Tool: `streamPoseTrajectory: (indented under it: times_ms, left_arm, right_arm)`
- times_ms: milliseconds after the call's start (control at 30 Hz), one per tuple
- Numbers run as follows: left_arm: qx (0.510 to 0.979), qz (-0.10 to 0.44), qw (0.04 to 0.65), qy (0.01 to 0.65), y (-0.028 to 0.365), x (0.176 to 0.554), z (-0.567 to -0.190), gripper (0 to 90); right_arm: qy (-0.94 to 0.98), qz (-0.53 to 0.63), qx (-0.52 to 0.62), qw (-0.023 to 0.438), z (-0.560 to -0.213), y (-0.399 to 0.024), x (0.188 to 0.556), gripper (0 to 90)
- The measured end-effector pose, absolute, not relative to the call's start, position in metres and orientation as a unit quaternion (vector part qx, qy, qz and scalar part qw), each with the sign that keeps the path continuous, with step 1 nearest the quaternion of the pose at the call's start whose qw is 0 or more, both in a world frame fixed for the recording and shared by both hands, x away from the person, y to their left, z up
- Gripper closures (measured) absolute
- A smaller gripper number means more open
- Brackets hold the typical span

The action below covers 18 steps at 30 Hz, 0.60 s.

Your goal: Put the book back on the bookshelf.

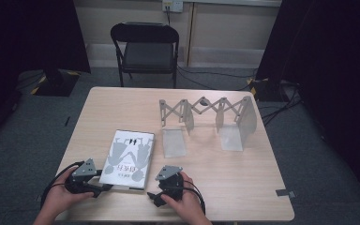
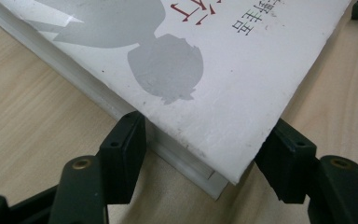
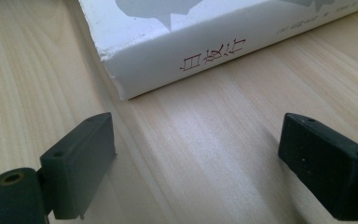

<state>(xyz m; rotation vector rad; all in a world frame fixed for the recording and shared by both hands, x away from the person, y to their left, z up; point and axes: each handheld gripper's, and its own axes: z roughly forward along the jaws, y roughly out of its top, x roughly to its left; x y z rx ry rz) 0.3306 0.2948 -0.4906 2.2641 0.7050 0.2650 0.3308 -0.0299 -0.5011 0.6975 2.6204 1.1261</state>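
I work at one light wooden table (image 1: 243, 187), the largest thing here. Behind its far edge stands one black folding chair (image 1: 145, 49), well apart from my hands. On the far right part of the table stands one grey expanding file rack (image 1: 206, 115), pulled out wide; I count four upright plates along its scissor bars, and two flat base plates lie on the wood in front of them.

There is one book (image 1: 127, 159), white with grey silhouettes and red lettering on the cover. It lies flat on the near left part of the table, between my two hands, with its spine toward my right.

I hold two grippers, one in each hand. My left gripper (image 1: 104, 187) sits at the book's near left corner. In the left gripper view its two black jaws stand one on each side of that corner (image 2: 214, 172), the left one against the page edge and the right one tucked at the other edge under the cover. They are half closed around the corner; I cannot tell whether both pads press it.

My right gripper (image 1: 151, 197) rests just off the book's near right corner. In the right gripper view its two jaws are spread wide over bare wood, with the spine (image 3: 205, 56) beyond them, near but not touching.
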Motion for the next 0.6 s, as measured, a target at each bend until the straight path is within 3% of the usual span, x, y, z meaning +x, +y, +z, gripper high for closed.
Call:
streamPoseTrajectory:
  times_ms: [300, 500, 600]
  left_arm:
    - [0.888, 0.104, 0.353, 0.275, 0.294, 0.330, -0.484, 41.3]
    - [0.884, 0.103, 0.355, 0.285, 0.294, 0.326, -0.479, 54.4]
    - [0.884, 0.104, 0.353, 0.289, 0.293, 0.324, -0.477, 55.4]
  right_arm:
    - [0.888, 0.382, 0.236, 0.101, -0.501, -0.029, 0.331, 10.0]
    - [0.889, 0.382, 0.234, 0.098, -0.501, -0.027, 0.332, 10.0]
    - [0.889, 0.382, 0.232, 0.098, -0.501, -0.024, 0.333, 10.0]
